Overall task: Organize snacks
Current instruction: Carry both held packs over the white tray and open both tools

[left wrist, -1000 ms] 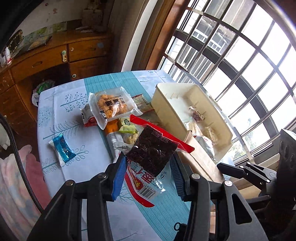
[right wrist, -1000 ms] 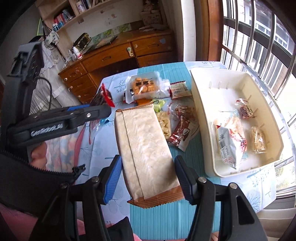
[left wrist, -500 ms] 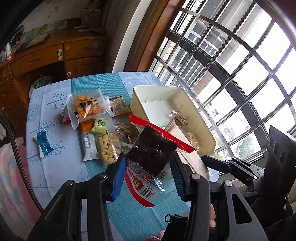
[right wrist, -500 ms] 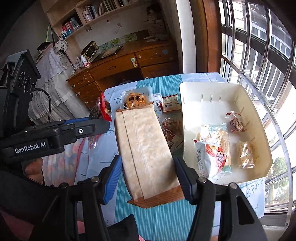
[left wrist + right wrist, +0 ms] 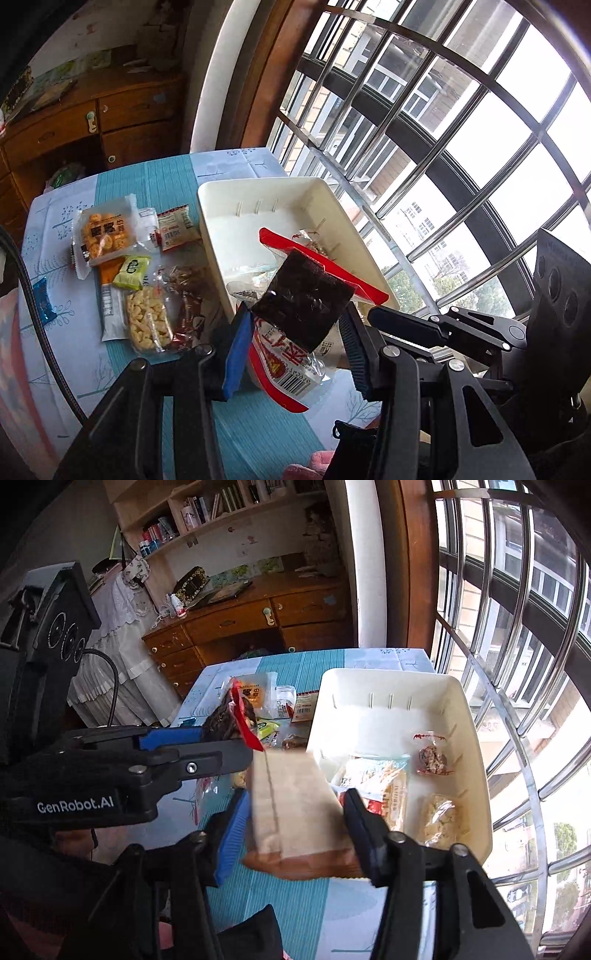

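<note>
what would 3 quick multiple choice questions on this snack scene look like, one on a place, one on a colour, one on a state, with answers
1. Where is the small bag with dark brown pieces?
A. inside the cream bin
B. on the wooden dresser
C. in the left gripper

2. What colour is the top strip of the dark snack packet?
A. green
B. red
C. yellow

3. What is the state of the right gripper?
A. open and empty
B. shut on a blue wrapper
C. shut on the tan paper packet

Answers:
1 A: in the right wrist view it lies on the floor of the cream bin, near the far right wall.
2 B: a red band runs along its upper edge in the left wrist view, with the left gripper clamped on it.
3 C: both fingers press the sides of the tan paper packet, held above the table.
</note>
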Motion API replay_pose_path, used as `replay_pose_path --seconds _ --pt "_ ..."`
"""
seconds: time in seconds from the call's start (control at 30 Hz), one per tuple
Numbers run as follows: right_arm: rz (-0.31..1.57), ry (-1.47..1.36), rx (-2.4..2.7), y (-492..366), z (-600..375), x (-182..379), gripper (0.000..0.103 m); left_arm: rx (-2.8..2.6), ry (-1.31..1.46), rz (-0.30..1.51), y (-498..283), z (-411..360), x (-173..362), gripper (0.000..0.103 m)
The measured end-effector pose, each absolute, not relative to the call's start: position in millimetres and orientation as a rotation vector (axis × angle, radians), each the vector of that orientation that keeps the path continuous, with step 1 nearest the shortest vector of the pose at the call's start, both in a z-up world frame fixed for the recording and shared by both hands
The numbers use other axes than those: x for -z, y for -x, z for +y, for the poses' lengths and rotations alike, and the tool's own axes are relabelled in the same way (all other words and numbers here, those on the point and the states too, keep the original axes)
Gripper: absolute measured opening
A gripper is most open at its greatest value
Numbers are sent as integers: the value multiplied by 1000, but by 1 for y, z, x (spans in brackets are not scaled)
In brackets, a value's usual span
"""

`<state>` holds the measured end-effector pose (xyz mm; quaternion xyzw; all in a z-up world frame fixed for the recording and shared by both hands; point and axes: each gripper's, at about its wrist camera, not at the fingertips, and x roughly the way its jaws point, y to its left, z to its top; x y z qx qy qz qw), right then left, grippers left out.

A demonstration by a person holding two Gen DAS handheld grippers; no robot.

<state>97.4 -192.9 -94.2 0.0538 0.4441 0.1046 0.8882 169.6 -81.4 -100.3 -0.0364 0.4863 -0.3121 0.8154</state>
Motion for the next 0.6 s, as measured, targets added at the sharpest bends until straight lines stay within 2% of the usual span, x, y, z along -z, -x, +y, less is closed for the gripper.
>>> replay_pose_path --seconds 0.03,0.5,0.57,0.6 --pt "922 -106 -219 -99 -199 94 22 666 78 1037 -170 -90 102 45" --pt "944 -22 -180 -109 -277 106 21 618 115 1048 -192 -163 118 48" --pt "951 -20 -178 -111 -283 107 21 615 114 1041 -194 -167 117 55" --pt "954 -18 -178 -112 -286 108 21 614 109 1037 -194 -170 117 63"
